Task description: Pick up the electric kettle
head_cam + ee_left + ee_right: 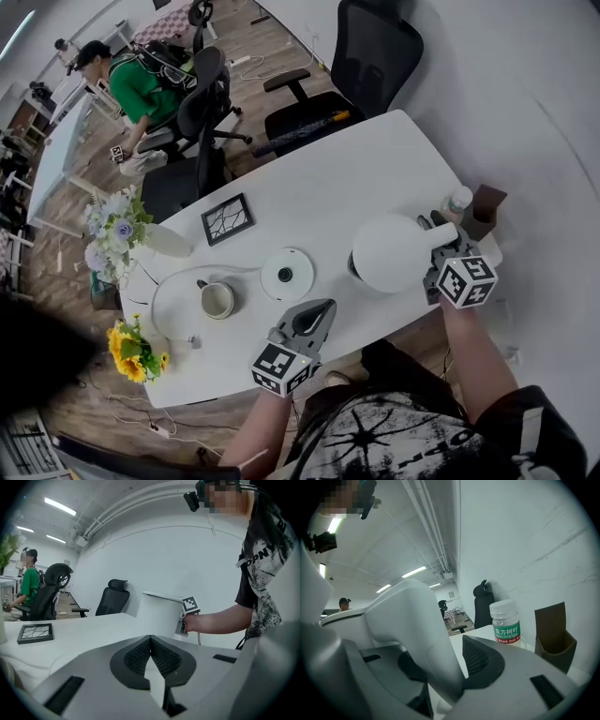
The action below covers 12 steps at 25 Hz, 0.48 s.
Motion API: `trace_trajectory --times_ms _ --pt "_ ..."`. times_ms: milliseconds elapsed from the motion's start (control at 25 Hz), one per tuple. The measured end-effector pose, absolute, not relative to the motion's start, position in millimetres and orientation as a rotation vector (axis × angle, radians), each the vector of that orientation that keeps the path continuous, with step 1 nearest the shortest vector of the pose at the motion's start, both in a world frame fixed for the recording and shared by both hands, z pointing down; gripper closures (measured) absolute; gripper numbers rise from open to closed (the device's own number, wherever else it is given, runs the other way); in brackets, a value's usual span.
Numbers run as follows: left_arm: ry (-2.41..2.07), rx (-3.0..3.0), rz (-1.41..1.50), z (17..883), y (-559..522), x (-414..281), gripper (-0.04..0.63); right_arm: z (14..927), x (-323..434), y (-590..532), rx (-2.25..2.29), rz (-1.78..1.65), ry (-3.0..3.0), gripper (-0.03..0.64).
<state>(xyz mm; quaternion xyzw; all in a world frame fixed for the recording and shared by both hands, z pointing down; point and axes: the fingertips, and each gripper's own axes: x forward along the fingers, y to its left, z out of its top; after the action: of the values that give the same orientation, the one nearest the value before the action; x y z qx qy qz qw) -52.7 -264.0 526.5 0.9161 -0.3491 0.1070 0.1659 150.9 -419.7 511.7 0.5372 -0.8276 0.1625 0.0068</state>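
Handle (417, 634) fills the near view: white and thick, standing between the jaws of my right hand-held gripper (440, 665). The jaws are spread round it, with a sliver of gap showing at the right pad. Its kettle (394, 251) sits upright on the desk (328, 178), well apart from the round base (286, 274). My left hand-held gripper (151, 641) is pressed together on nothing. To lift well, I judge I should squeeze squarely until both pads bite, then raise the kettle straight and keep it upright, minding the bottle (505, 623) just beyond. That bottle's green label reads 东方树叶; its smaller print is too fine to read
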Motion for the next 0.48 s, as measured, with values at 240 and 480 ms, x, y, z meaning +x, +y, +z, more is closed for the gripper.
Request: trace_trajectory --times_ms 240,480 --pt "-0.993 2.581 0.315 534.8 -268.2 -50.6 0.594 524.5 153.4 -423.7 1.671 0.550 -2.593 0.462" --pt "-0.981 2.568 0.315 542.6 -273.9 -47.3 0.593 526.3 149.5 -427.9 1.640 0.547 -2.609 0.462"
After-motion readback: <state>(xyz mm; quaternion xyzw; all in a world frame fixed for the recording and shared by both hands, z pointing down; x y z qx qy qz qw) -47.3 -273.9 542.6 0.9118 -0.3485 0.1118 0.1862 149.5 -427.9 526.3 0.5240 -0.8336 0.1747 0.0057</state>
